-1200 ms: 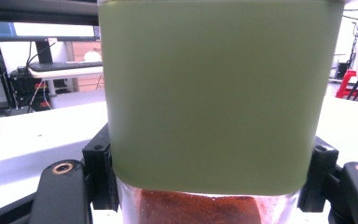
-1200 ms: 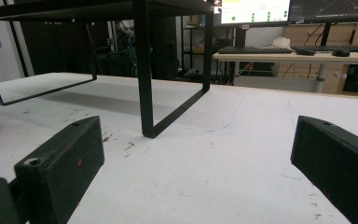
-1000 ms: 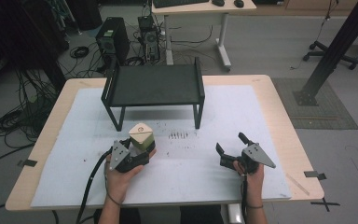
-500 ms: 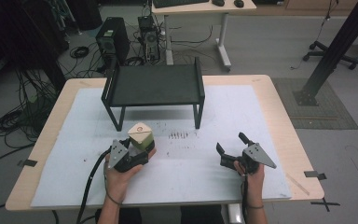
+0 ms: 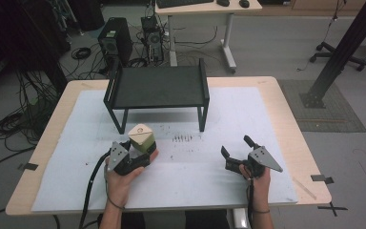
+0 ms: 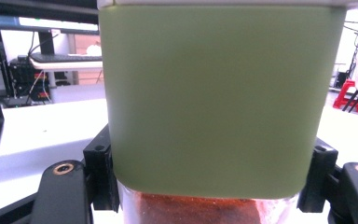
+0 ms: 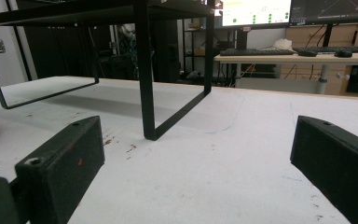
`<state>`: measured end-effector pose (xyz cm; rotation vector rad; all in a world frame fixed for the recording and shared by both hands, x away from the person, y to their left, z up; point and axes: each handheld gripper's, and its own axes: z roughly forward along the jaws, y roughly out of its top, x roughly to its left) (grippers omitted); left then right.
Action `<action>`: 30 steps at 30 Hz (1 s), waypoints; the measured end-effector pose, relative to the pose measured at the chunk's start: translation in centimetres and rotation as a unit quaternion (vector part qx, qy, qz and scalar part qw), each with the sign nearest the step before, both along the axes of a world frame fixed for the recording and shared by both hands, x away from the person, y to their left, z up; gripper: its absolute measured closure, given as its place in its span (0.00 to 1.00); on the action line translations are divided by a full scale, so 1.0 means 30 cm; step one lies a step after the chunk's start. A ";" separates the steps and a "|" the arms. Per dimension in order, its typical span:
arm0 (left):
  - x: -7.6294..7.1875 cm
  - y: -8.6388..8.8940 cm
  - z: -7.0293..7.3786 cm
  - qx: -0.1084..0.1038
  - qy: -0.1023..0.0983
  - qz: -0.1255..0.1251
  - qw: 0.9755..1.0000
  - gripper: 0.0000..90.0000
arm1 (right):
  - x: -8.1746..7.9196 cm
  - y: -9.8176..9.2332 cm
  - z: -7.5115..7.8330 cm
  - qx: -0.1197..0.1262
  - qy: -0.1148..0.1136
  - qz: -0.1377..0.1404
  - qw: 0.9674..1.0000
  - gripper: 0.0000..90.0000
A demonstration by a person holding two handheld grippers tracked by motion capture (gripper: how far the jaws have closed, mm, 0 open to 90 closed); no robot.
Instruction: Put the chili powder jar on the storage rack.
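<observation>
The high view looks forward and down over the whole surface (image 5: pixel 248 119) from its near edge. The left gripper view sits tight against a green-lidded jar (image 6: pixel 221 100). The right gripper view looks low across the surface toward the black rack (image 7: pixel 144 70), shared with the high view.

I see a black metal shelf (image 5: pixel 158 87) standing on its four legs toward the far side of the table (image 5: pixel 286 109). A white sheet (image 5: pixel 248 119) covers most of the tabletop, and I note small dark marks (image 5: pixel 183 139) on it just in front of the shelf. Beyond the table I see a computer tower (image 5: pixel 114 44) on the floor, loose cables (image 5: pixel 19 125) at the left, and a desk (image 5: pixel 198 9) carrying a keyboard (image 5: pixel 183 3).
</observation>
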<state>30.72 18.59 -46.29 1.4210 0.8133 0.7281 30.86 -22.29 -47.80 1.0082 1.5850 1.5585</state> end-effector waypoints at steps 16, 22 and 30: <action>0.015 0.014 0.147 -0.006 -0.011 -0.004 1.000 0.32 | -0.001 -0.001 0.000 0.002 -0.001 0.000 1.000 0.03; 0.024 0.024 0.201 -0.003 -0.007 -0.001 1.000 0.32 | -0.001 -0.001 -0.001 0.002 -0.001 0.000 1.000 0.03; 0.039 0.033 0.276 -0.005 -0.010 -0.005 1.000 0.32 | -0.001 0.000 0.000 0.002 -0.002 0.000 1.000 0.03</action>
